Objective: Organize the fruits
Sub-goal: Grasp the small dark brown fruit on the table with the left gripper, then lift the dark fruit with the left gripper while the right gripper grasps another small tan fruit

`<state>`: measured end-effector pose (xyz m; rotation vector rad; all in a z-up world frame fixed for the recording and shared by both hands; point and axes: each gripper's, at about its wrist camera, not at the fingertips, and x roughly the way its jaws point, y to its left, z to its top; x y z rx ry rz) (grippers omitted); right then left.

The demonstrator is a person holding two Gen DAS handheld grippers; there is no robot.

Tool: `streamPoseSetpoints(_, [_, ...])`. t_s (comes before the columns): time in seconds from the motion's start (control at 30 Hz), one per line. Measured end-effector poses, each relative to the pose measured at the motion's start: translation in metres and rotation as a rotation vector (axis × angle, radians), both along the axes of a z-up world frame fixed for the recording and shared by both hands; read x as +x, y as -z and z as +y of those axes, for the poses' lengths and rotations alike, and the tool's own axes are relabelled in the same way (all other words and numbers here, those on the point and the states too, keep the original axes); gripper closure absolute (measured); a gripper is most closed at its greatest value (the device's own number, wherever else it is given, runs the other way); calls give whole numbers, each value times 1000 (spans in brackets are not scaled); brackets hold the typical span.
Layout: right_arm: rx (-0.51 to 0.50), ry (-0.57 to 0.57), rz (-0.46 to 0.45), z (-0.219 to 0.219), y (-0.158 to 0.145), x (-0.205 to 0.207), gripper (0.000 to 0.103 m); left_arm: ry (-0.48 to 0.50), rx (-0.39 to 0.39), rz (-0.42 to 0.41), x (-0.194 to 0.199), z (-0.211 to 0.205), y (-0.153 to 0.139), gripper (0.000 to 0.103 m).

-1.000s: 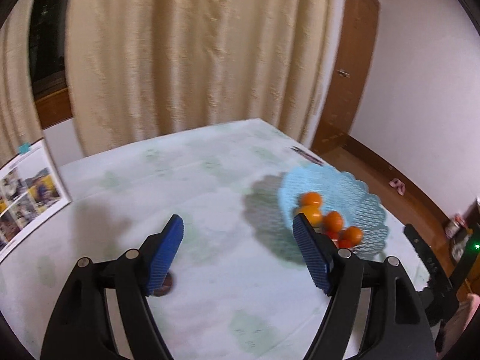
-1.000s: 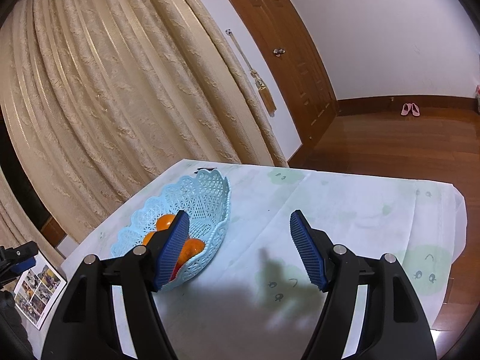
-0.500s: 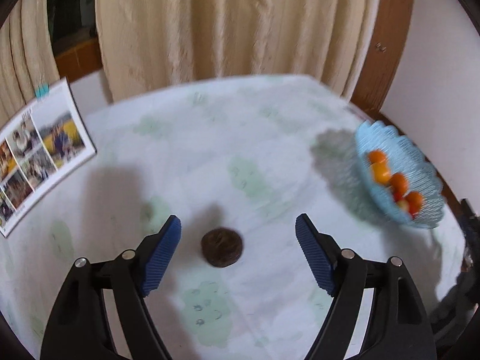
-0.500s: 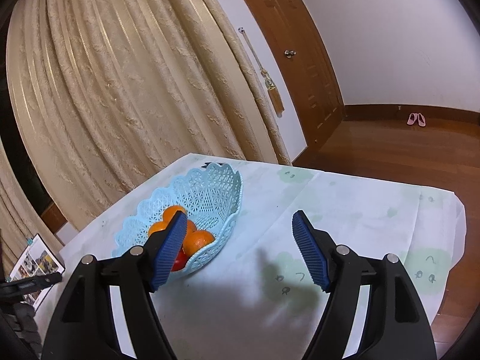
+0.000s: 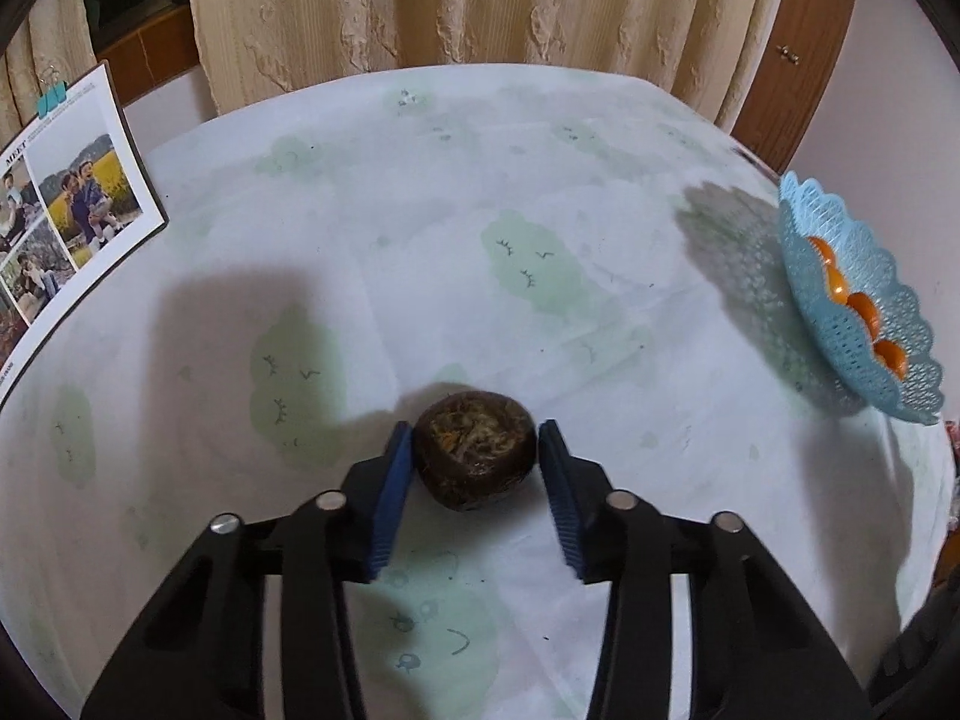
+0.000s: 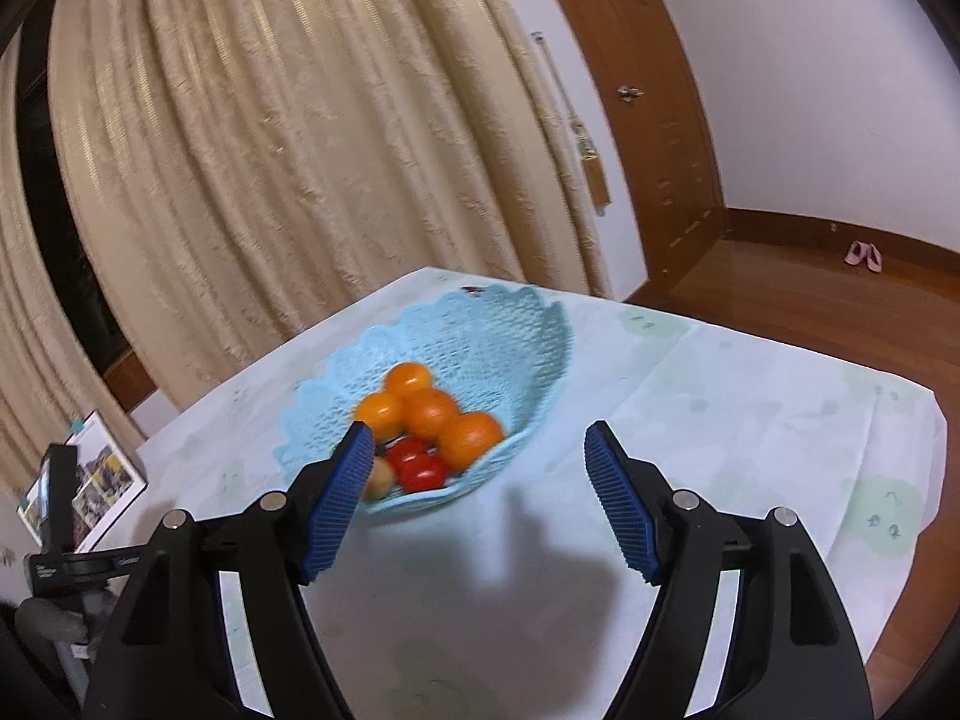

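Your left tongs (image 5: pixel 474 450) sit low over the counter (image 5: pixel 540 192), a surface covered by a white cloth printed with pale green patches, and their blue ribbed pads bracket a dark brown, round, rough-skinned fruit (image 5: pixel 474 457) that rests on the cloth. The left pad (image 5: pixel 393 480) appears to touch the fruit's side, while a narrow gap shows at the right pad (image 5: pixel 555 492); you cannot tell from this view whether the grip is fully closed, so treat the left tongs as narrowed around the fruit and not confirmed clamped. The light blue, scallop-edged, lattice plastic basket (image 5: pixel 864 300) stands well apart from the brown fruit, toward the counter's right edge, with orange round fruits (image 5: pixel 864 307) visible inside it. A clipped photo calendar sheet (image 5: pixel 66 204) lies at the counter's left edge, far from the basket. Your right tongs (image 6: pixel 477 450) are spread wide and hold nothing; they hang above the cloth just in front of the basket (image 6: pixel 528 336). In the right wrist view the basket contains four orange fruits (image 6: pixel 429 414), two small red fruits (image 6: pixel 417 465) at its near side, and one pale yellowish fruit (image 6: pixel 381 478) partly hidden behind the left pad (image 6: pixel 339 498). This view is slightly blurred. A beige curtain (image 6: pixel 270 138) hangs behind the counter.
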<state>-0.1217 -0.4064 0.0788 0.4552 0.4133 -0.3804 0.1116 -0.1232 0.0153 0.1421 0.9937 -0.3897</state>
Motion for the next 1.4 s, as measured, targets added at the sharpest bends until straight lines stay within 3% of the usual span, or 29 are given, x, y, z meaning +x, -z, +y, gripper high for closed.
streamPoseSetpoints(0.13, [-20,-61,13,20,-4,7,29,-1,-17,2,0,4,-2,62])
streamPoseSetpoints(0.33, [-40,-203,46,60,-6,21,29,-32,-67,-75,-7,23,-33,62])
streamPoseSetpoints(0.57, [-27,-489,105,136,-1,41,29,-93,-146,-207,-16,59,-85,62])
streamPoseSetpoints(0.77, [66,-772,197,209,20,52,29,-143,-178,-269,-20,85,-108,62])
streamPoseSetpoints(0.97, [15,-968,273,272,32,48,29,-166,-220,-296,-27,103,-125,61])
streamPoseSetpoints(1.17, [-25,-1080,337,304,42,48,50,-167,-247,-308,-31,107,-133,61])
streamPoseSetpoints(1.4, [-76,-1113,394,322,50,53,73,-166,-266,-305,-32,110,-135,61])
